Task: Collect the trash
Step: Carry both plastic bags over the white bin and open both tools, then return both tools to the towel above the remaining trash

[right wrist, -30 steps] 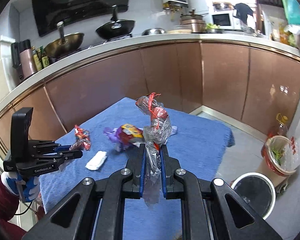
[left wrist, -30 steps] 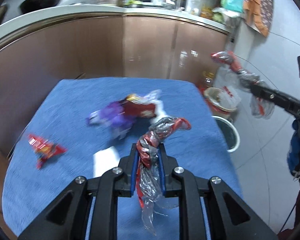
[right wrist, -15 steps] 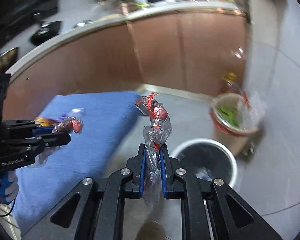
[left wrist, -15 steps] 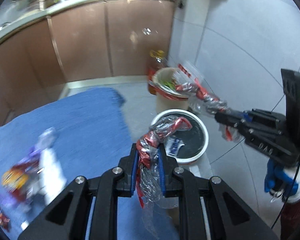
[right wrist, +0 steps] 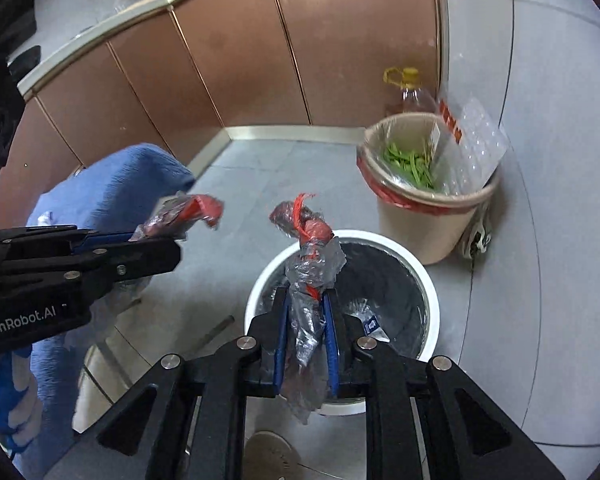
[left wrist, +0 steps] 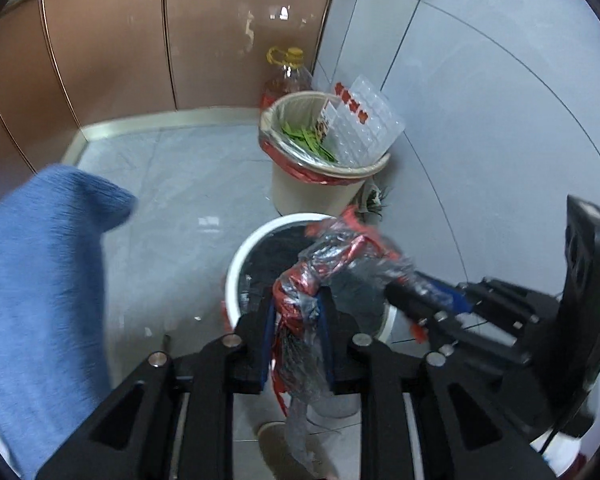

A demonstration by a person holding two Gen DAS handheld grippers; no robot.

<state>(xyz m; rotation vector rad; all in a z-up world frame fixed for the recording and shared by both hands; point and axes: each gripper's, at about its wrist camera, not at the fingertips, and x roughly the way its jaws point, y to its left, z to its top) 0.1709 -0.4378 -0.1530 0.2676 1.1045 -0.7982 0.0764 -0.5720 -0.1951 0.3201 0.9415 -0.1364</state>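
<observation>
We are hovering both grippers over the white-rimmed bin [right wrist: 342, 320], which is sitting directly below and just ahead of the fingers. The left gripper [left wrist: 297, 320] is carrying a crumpled red-and-clear wrapper [left wrist: 300, 300], its long axis running up along the fingers. The right gripper [right wrist: 306, 316] is carrying a second twisted wrapper [right wrist: 310, 272], standing upright between the blue pads. Both sets of jaws have just been opening a little, and each wrapper is sitting between them with gaps showing at the pads, so the grip looks loosened. The right gripper looks nearer the bin's middle. The beige bin [right wrist: 424, 224] of green scraps is standing just beyond. We are reading "GenRobot.AI" on the left gripper's body.
</observation>
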